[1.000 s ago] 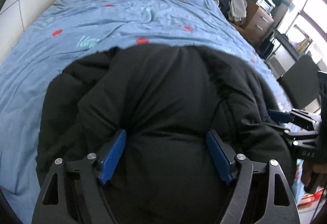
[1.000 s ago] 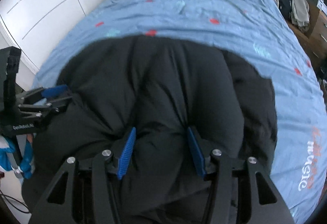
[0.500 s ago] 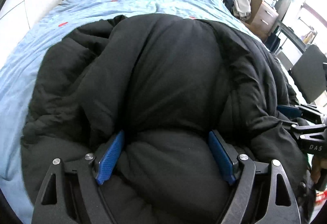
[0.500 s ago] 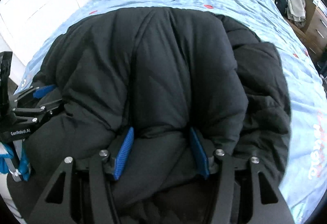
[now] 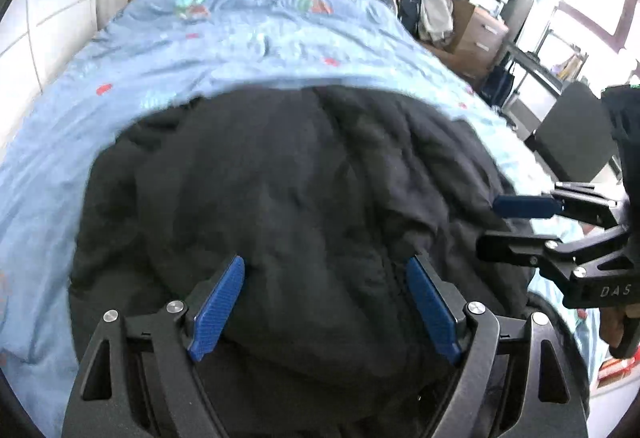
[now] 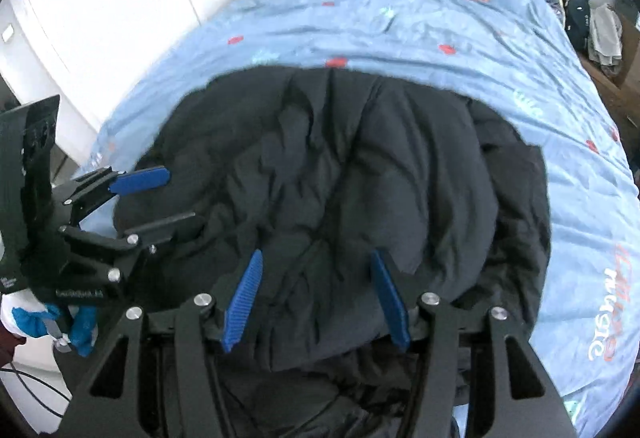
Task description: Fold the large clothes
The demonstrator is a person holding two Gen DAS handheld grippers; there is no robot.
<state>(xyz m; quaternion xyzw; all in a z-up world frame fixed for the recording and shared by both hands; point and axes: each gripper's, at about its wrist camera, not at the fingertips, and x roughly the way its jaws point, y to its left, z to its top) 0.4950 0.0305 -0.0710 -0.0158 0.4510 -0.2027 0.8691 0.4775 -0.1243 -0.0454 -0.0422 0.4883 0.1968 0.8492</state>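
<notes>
With both grippers, left (image 5: 322, 304) and right (image 6: 316, 302), spread wide around the jacket (image 5: 300, 198) fold on the bed (image 5: 240, 50), gripping nothing, I next withdraw.

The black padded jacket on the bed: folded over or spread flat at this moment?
Folded over. The black jacket sits as a thick, rounded bundle on the blue duvet, no sleeves spread out. How neat the fold is, cannot tell.
</notes>
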